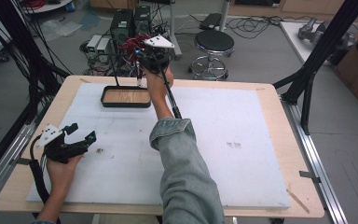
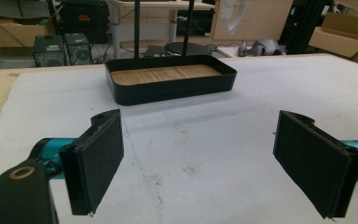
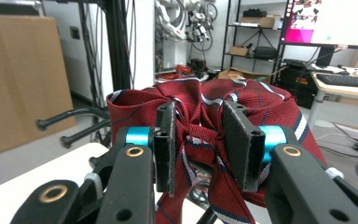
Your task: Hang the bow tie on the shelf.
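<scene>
A dark red striped necktie [image 3: 205, 116] is bunched up between the jaws of my right gripper [image 3: 199, 149], which is shut on it. In the high view that gripper [image 1: 142, 58] is held up above the far edge of the table with the red tie [image 1: 133, 46] in it, just beyond a black tray with a wooden bottom [image 1: 126, 97]. My left gripper [image 1: 81, 133] rests low over the white mat at the near left. Its jaws [image 2: 200, 163] stand wide open with nothing between them, and they face the tray [image 2: 170, 83].
The table carries a white mat [image 1: 223, 140] inside a wooden border. A black post [image 1: 114, 70] rises behind the tray. A stool [image 1: 213, 44] and electronics boxes [image 1: 130, 23] stand on the floor beyond the table. Black frame struts [image 1: 317, 56] run along the right side.
</scene>
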A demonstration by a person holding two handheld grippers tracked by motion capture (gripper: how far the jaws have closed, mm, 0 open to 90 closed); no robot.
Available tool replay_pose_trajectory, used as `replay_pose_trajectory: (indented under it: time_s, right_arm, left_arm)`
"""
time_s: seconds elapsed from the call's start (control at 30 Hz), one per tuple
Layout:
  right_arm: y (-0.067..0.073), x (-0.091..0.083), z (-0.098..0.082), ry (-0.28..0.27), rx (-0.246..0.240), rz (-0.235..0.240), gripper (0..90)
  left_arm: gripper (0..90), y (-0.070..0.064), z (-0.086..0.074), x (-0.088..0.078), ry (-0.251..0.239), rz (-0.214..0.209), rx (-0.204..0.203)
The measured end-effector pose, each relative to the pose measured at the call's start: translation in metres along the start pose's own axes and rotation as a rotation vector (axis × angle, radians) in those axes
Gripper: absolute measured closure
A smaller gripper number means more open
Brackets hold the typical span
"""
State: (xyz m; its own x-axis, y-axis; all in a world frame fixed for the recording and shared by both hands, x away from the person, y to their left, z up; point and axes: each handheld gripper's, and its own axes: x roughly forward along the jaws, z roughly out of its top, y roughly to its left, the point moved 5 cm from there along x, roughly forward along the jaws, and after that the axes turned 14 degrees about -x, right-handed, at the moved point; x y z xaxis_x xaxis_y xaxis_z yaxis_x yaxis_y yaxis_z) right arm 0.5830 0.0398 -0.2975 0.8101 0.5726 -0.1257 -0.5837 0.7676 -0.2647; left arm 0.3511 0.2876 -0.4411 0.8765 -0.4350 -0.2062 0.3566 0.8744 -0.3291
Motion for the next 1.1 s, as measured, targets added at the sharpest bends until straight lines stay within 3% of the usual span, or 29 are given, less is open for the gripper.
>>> replay_pose_trajectory:
  time_s: [0.2,0.33,0.43,0.57,0.7,1.1]
  right_arm:
    - [-0.010,0.008,-0.007,0.020,0.022,-0.021,66.1]
    - [-0.020,0.010,-0.019,0.068,0.041,-0.043,65.9]
    - [-0.025,0.007,-0.024,0.074,0.082,-0.051,65.8]
    - [-0.026,0.007,-0.031,0.117,0.047,-0.065,65.6]
    - [-0.026,0.008,-0.038,0.141,0.052,-0.071,64.4]
    - [-0.028,0.009,-0.042,0.148,0.066,-0.081,58.6]
  left_arm:
    - [16.3,-0.001,0.000,0.000,0.002,-0.003,0.004]
    - [16.3,-0.001,0.000,0.000,0.000,-0.003,0.004]
    - [16.3,-0.001,0.000,0.000,0.003,-0.002,0.002]
    - [16.3,-0.002,0.000,0.000,0.001,-0.004,0.004]
    - [16.3,-0.001,0.000,0.000,0.002,-0.004,0.002]
    - [16.4,-0.001,-0.001,0.000,0.005,-0.003,0.006]
